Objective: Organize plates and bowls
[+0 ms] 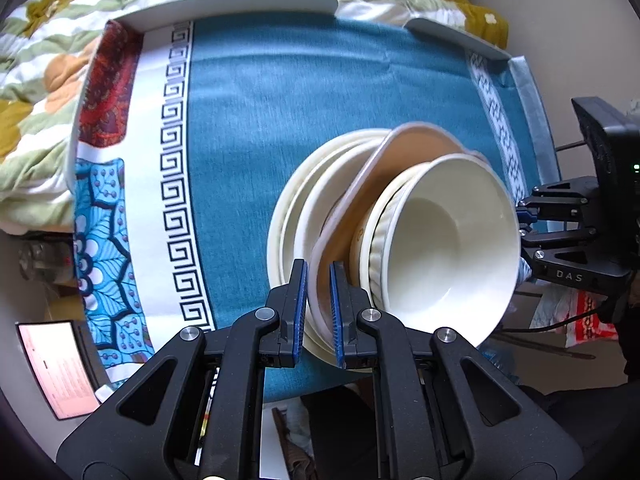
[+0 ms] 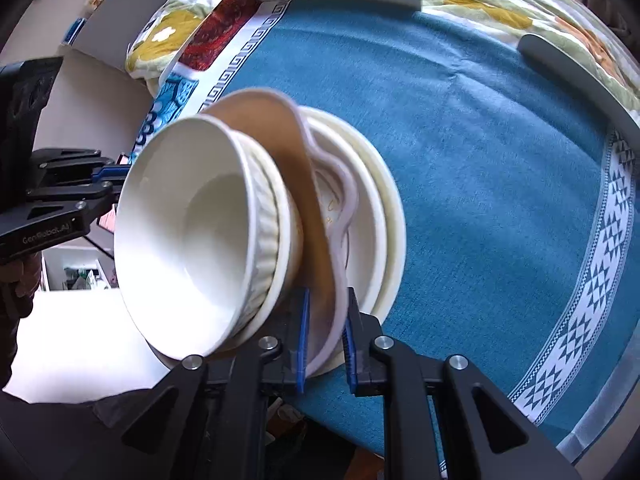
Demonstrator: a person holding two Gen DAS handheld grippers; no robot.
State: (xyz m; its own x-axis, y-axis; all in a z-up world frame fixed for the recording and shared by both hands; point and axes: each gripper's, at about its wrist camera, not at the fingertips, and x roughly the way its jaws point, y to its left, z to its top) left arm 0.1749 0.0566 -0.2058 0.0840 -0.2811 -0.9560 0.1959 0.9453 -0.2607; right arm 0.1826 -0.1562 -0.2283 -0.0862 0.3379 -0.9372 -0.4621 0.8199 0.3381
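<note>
We've got the stack w/ both grippers. The tan plate (image 1: 404, 176), wavy pale rim, carries two nested white bowls (image 1: 448, 236): a smooth one on top, a ribbed one under it. Under the tan plate sit cream plates (image 1: 296, 208), at least two. In the left wrist view the stack is at approx 4 o'clock from centre, above the teal cloth (image 1: 288, 92); in the right wrist view it's at approx 9 o'clock, near the cloth's front edge.

Left gripper (image 1: 319, 308): blue pads pinch the tan plate's rim, one pad each side, jaws nearly together w/ only the rim between. Right gripper (image 2: 326, 336): same, pads clamped on the opposite part of the same rim, gap slightly wider. Each gripper shows in the other's view: the right at 3 o'clock in the left view, the left at 9 o'clock in the right view.

We can't tell whether the cream plates rest on the cloth or hang from the grip.

Outward: the cloth has a white key-pattern border at 9 o'clock in the left view, then a red and blue floral panel. A white tray rim (image 1: 224, 4) runs at 12 o'clock. Beyond it is a floral quilt (image 1: 48, 60). A lit screen (image 1: 56, 364) is at 8 o'clock.
</note>
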